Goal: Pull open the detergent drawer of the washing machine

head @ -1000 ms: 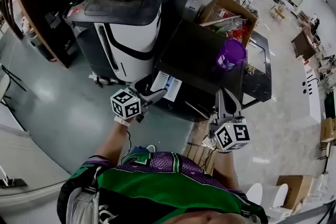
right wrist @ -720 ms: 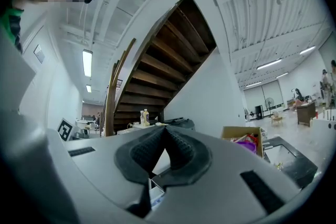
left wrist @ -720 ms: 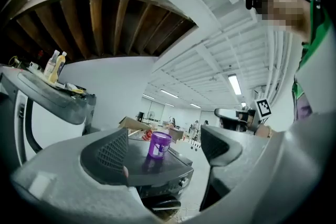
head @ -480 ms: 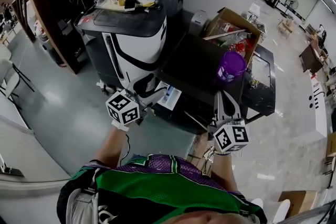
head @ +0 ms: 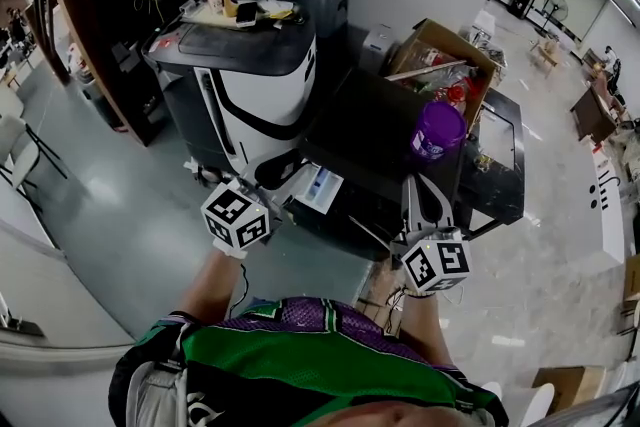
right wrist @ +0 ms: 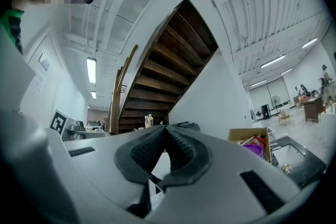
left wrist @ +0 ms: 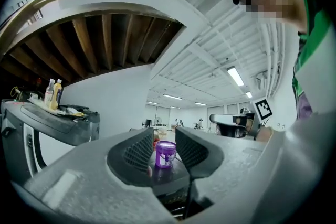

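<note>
The left gripper's [left wrist: 164,136] jaws have just been narrowing on nothing and stand slightly apart. The detergent drawer [head: 322,187] juts from the washing machine's [head: 375,130] near-left corner, seemingly already pulled. The right gripper's [right wrist: 164,128] jaws are together.

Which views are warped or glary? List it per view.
Head view: heavy fisheye, bright sheen on the floor at right. Left gripper view: black round vignette, ceiling lamp blown out, purple tub sharp. Right gripper view: same vignette, staircase bowed.
</note>
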Action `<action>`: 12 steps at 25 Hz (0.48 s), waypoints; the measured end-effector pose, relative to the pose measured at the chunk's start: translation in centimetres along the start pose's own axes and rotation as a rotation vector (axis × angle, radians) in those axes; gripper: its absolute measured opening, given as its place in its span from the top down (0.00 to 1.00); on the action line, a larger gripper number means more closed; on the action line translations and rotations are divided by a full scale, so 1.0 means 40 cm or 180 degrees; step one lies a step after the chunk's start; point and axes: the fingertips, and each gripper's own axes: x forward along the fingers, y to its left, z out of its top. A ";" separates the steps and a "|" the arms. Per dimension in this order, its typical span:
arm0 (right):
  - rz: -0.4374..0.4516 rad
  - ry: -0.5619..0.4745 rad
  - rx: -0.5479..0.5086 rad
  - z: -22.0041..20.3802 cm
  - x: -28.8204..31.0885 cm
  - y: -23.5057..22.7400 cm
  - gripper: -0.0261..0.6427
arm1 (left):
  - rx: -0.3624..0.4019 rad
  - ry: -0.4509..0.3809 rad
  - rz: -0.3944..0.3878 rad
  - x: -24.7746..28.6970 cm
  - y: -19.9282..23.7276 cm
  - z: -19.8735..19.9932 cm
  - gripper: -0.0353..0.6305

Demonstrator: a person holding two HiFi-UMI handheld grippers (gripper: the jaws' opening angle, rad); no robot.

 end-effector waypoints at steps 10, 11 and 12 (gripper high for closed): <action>0.0000 -0.0030 -0.0036 0.013 -0.010 0.006 0.96 | 0.0206 -0.0067 0.0113 0.000 -0.024 0.032 0.90; 0.0001 -0.0031 -0.0046 0.014 -0.011 0.009 0.96 | 0.0211 -0.0069 0.0135 -0.002 -0.023 0.033 0.90; 0.0001 -0.0030 -0.0055 0.015 -0.011 0.011 0.96 | 0.0213 -0.0071 0.0155 -0.005 -0.021 0.034 0.91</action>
